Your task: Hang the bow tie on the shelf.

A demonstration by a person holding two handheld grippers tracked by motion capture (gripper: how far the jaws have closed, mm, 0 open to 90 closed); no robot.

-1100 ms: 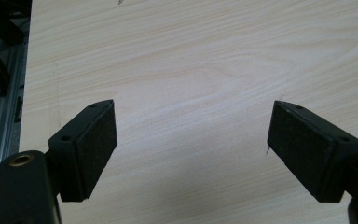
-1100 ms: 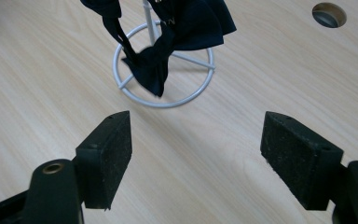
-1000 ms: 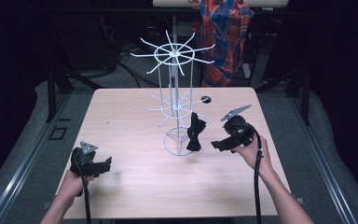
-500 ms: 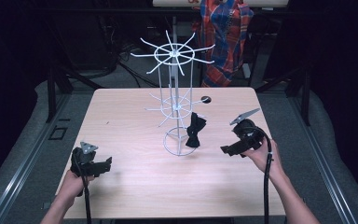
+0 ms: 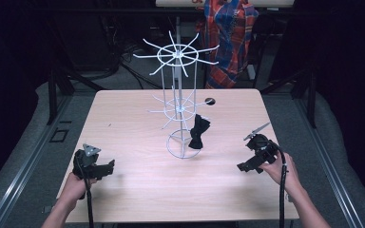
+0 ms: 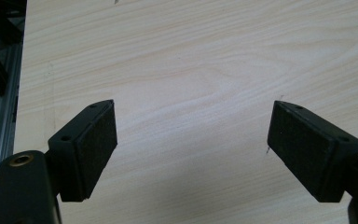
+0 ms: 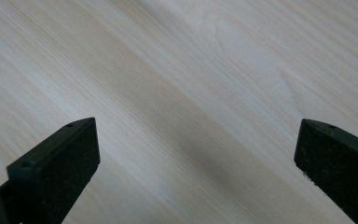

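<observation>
A black fabric bow tie [image 5: 199, 132] hangs from a lower arm of a white wire carousel rack [image 5: 178, 107] standing mid-way across the pale wooden table [image 5: 138, 199]. The right gripper [image 5: 248, 166], its jaws just opened wide with nothing between them, sits apart from the bow tie, apparently having let it go. The left gripper [image 5: 108, 166] rests near the table's front edge, jaws wide and empty.

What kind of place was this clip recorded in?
Probably a lab or recording studio: a bare wooden table on grey floor, dark surroundings, cables behind, and a white wire display rack with a black bow tie hanging on it.
</observation>
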